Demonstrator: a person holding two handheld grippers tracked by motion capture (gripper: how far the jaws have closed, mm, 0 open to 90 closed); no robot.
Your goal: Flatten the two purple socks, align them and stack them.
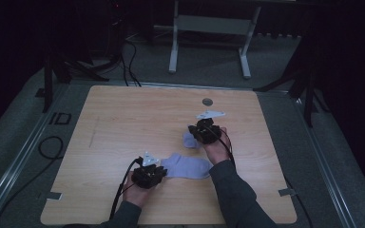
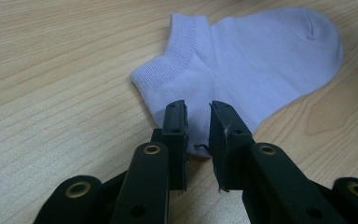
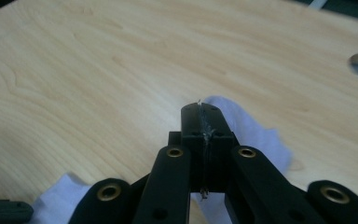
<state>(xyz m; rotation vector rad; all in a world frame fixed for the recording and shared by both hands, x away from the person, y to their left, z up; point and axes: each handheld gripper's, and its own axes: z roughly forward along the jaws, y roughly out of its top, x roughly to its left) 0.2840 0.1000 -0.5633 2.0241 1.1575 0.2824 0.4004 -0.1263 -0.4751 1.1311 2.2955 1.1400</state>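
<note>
wooden table (image 1: 123,123) holds two pale socks; left gripper (image 2: 198,114) parted at one sock (image 2: 256,60), right gripper (image 3: 204,116) closed, seemingly pinching the other sock (image 3: 256,135); pairing looks unfinished.

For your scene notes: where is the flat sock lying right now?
In the high view the sock lies flat on the table's near half, between the left hand-held gripper and the person's right sleeve.

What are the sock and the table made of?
The sock looks like soft knitted fabric, pale lilac and matte: its cuff is ribbed and a seam runs across the heel. The table looks like light wood with a smooth finish, possibly laminate; grain lines run along it.
</note>
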